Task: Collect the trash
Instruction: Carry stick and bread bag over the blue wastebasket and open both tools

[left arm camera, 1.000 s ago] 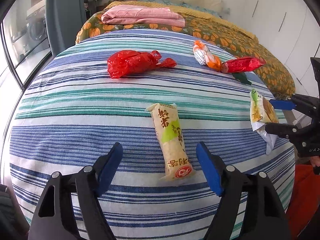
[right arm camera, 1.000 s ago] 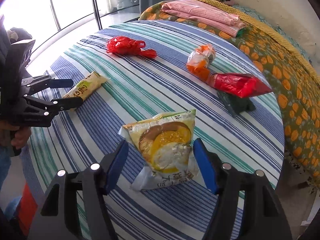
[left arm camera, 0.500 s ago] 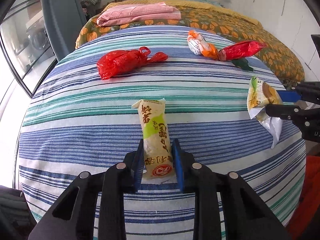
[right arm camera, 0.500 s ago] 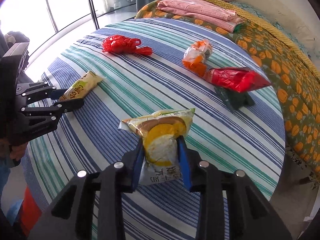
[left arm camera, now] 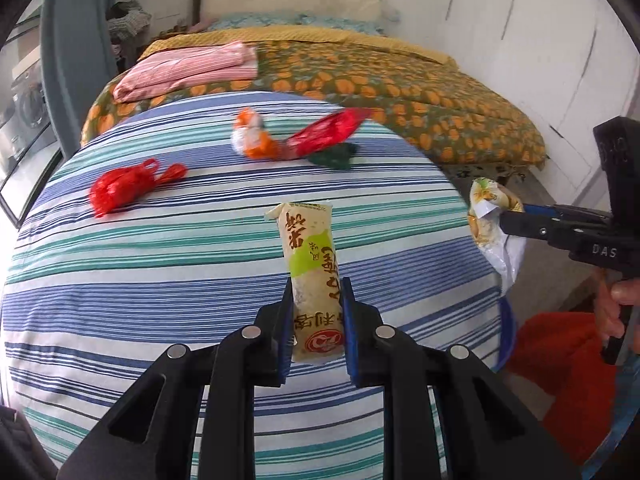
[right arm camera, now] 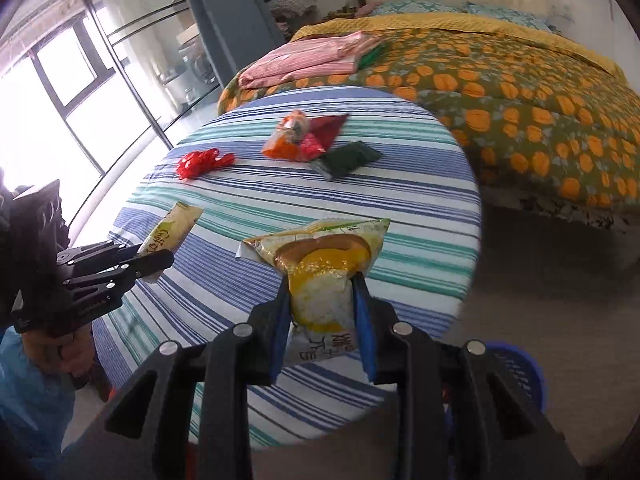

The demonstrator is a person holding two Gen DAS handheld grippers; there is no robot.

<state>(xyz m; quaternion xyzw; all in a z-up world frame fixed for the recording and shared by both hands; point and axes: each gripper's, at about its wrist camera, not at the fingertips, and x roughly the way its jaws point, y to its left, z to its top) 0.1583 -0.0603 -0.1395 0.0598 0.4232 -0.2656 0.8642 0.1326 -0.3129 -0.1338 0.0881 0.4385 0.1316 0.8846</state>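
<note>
A long beige snack wrapper (left arm camera: 308, 240) is lifted off the striped table (left arm camera: 160, 260). My left gripper (left arm camera: 316, 292) is closing its jaws on the wrapper's lower end, and the blue pads press both sides. The right gripper (right arm camera: 322, 284) is shut on a yellow snack packet (right arm camera: 320, 252), held up over the table's near edge. Each view shows the other gripper from the side: the right gripper (left arm camera: 508, 216) with its packet (left arm camera: 490, 216), the left gripper (right arm camera: 160, 252) with its wrapper (right arm camera: 172, 228).
On the table's far half lie a red plastic bag (left arm camera: 124, 184), an orange-white wrapper (left arm camera: 252, 140), a red foil packet (left arm camera: 324, 132) and a dark green packet (left arm camera: 334, 156). A blue basket (right arm camera: 516, 372) sits below the table's near right edge. A bed (right arm camera: 520, 100) stands behind.
Both grippers went from open around their packets to shut on them. Both then lifted the packets off the cloth and pulled back toward the table's near side.
</note>
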